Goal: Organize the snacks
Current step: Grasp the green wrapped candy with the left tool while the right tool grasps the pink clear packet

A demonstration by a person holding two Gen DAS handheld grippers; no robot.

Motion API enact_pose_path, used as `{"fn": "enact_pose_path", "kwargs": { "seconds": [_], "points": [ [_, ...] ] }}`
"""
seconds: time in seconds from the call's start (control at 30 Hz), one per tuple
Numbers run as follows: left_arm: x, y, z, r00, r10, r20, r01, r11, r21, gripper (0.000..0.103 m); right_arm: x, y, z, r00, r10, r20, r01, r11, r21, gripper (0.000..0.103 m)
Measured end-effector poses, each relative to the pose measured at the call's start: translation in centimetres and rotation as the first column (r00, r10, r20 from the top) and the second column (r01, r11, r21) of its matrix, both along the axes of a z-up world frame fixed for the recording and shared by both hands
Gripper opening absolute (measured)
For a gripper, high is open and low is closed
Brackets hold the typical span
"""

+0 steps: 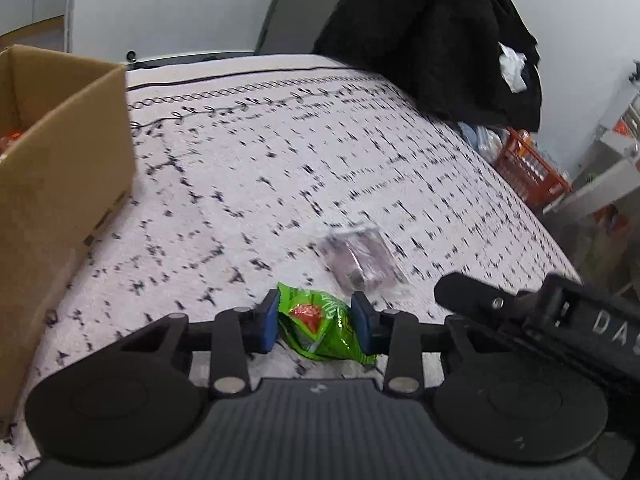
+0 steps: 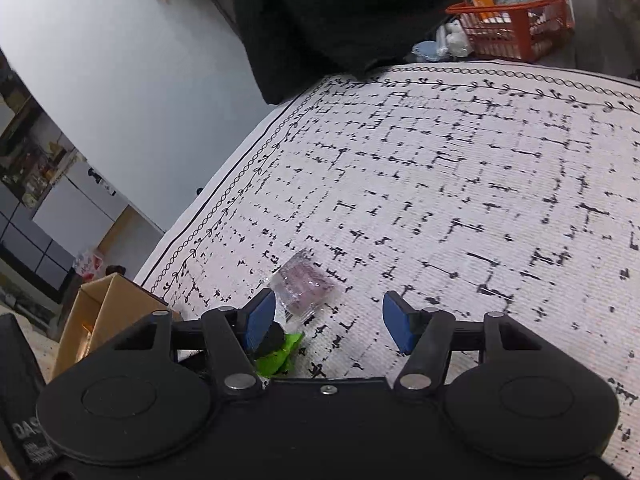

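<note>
Left claw [image 1: 316, 322]: blue pads set against both sides of the green snack packet [image 1: 320, 326], crinkled glossy foil, low over the patterned woven tabletop cloth [image 1: 280, 160]. Right claw [image 2: 329, 326] wide apart, empty. Clear packet with purple contents [image 1: 360, 254] lies loose just beyond. Cardboard box [image 1: 60, 184] at left already holds something orange. Two packets left, by my judgement.

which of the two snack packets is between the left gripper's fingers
The green packet, flanked by the left gripper; the clear purplish packet lies free beyond it.
</note>
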State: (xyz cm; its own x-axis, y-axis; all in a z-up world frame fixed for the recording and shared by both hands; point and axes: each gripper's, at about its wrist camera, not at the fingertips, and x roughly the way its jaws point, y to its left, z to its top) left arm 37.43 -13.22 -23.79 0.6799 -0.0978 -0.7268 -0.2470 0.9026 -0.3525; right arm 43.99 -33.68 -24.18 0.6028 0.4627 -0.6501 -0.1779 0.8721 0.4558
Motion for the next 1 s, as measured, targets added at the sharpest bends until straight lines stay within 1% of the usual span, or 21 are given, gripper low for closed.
{"fn": "enact_pose_path", "kwargs": {
  "seconds": [0.3,0.43,0.6,0.73,0.8,0.9,0.97,1.0],
  "points": [
    [-0.3,3.5,0.7,0.998,0.058,0.025,-0.058,0.998,-0.021,0.033,0.7,2.6,-0.4,1.0,0.018,0.02,-0.016,0.995,-0.094,0.06],
    [-0.3,4.8,0.4,0.997,0.076,0.015,-0.075,0.995,-0.06,0.033,1.0,3.8,-0.6,0.999,0.022,0.047,-0.015,0.987,-0.157,0.062],
    [-0.6,5.8,-0.4,0.995,0.096,0.0,-0.095,0.99,-0.102,0.032,1.6,5.0,-0.8,0.998,0.026,0.065,-0.013,0.981,-0.192,0.063],
    [-0.9,6.3,-0.8,0.994,0.106,0.0,-0.105,0.986,-0.131,0.032,2.0,6.4,-1.0,0.996,0.052,0.07,-0.035,0.974,-0.223,0.063],
    [-0.9,6.6,-1.1,0.994,0.11,-0.001,-0.109,0.983,-0.144,0.032,2.0,7.2,-1.4,0.996,0.071,0.061,-0.053,0.968,-0.247,0.067],
    [-0.9,7.0,-1.4,0.994,0.111,-0.005,-0.11,0.98,-0.168,0.032,2.1,8.1,-2.2,0.995,0.088,0.043,-0.071,0.952,-0.299,0.067],
    [-0.9,7.1,-1.4,0.994,0.108,-0.006,-0.107,0.979,-0.172,0.032,2.1,8.4,-2.3,0.995,0.089,0.049,-0.069,0.946,-0.318,0.066],
    [-0.9,7.1,-1.4,0.994,0.107,-0.006,-0.106,0.979,-0.173,0.032,2.1,8.5,-2.3,0.995,0.087,0.048,-0.067,0.944,-0.324,0.063]
  ]
}}
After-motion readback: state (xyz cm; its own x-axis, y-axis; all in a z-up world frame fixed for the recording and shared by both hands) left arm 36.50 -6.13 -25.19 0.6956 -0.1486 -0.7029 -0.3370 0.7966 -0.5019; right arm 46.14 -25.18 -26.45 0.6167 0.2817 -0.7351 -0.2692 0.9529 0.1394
